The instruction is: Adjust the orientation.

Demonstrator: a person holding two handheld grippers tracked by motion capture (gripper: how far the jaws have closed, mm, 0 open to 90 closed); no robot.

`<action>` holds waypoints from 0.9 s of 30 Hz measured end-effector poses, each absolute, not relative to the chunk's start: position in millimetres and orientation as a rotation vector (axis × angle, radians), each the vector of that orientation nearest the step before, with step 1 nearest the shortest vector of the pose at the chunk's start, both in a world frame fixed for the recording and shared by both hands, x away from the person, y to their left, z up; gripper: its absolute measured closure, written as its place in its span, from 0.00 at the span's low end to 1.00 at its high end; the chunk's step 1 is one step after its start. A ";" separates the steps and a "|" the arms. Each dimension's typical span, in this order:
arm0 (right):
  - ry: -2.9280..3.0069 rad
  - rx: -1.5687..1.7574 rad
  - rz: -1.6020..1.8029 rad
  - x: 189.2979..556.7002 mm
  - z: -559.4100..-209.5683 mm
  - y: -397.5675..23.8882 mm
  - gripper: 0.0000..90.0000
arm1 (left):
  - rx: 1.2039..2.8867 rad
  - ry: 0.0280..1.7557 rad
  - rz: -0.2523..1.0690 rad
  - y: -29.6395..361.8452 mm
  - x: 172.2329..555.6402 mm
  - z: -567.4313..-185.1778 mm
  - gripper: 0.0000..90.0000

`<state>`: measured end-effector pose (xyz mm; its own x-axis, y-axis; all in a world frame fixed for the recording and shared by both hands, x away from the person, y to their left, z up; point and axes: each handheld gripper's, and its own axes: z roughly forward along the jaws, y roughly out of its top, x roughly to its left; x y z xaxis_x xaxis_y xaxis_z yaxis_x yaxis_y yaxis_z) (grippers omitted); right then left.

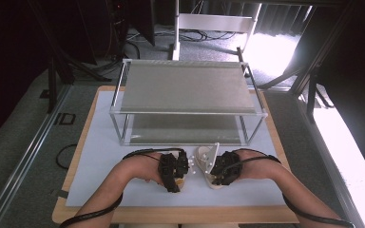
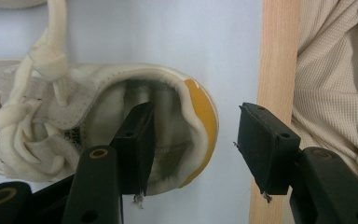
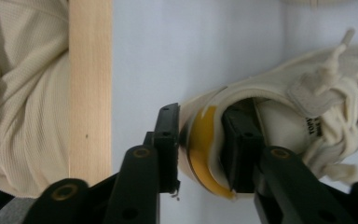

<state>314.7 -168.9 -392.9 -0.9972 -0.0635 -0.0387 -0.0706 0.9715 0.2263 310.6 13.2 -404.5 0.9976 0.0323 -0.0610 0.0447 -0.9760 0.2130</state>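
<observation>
Two cream lace-up shoes with yellow heel tabs lie near the table's front edge. My left gripper (image 1: 173, 175) (image 2: 198, 116) is open around the heel of the left shoe (image 1: 184, 181) (image 2: 98, 121): one jaw is inside the shoe's mouth, and the other stands outside, clear of the heel. My right gripper (image 1: 221, 172) (image 3: 201, 116) is shut on the heel of the right shoe (image 1: 208, 161) (image 3: 279, 107), one jaw against the yellow tab and the other inside the opening.
A two-tier metal shelf rack (image 1: 190, 111) stands behind the shoes on the white mat (image 1: 100, 156). The wooden table edge (image 2: 277, 70) (image 3: 89, 70) runs close by the heels, with the person's cream clothing (image 2: 335, 70) (image 3: 23, 93) beyond it.
</observation>
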 end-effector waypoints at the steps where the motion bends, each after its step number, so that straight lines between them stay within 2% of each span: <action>1: 3.098 -0.117 0.400 313.9 -392.3 -168.1 0.73 | 2.928 0.051 -0.080 12.8 310.8 -404.7 0.51; 3: 3.115 -0.145 0.455 311.9 -391.2 -166.4 0.66 | 2.930 0.067 -0.096 12.0 311.3 -405.7 0.51; 7: 3.071 -0.222 0.357 309.7 -392.7 -164.7 0.67 | 2.925 0.089 -0.086 10.6 313.4 -408.2 0.51; 10: 3.048 -0.294 0.272 309.8 -395.2 -167.6 0.72 | 2.921 0.089 -0.099 10.1 314.1 -410.6 0.53; 14: 3.060 -0.347 0.245 308.0 -403.0 -165.3 0.75 | 2.923 0.177 -0.130 8.6 317.6 -419.0 0.54; 19: 3.073 -0.363 0.241 308.5 -402.6 -164.9 0.79 | 2.902 0.203 -0.153 8.4 319.1 -422.2 0.62; 23: 3.085 -0.391 0.258 309.0 -402.4 -165.5 0.81 | 2.876 0.137 -0.143 7.7 314.9 -420.8 0.81; 27: 3.079 -0.396 0.273 308.5 -401.9 -167.2 0.81 | 2.891 0.095 -0.164 10.9 318.9 -419.1 0.82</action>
<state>308.5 -167.2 -401.9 -0.9674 -0.2488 -0.0469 -0.2532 0.9524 0.1698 318.9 10.9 -419.1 0.9916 0.0507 -0.1192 0.0781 -0.9682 0.2377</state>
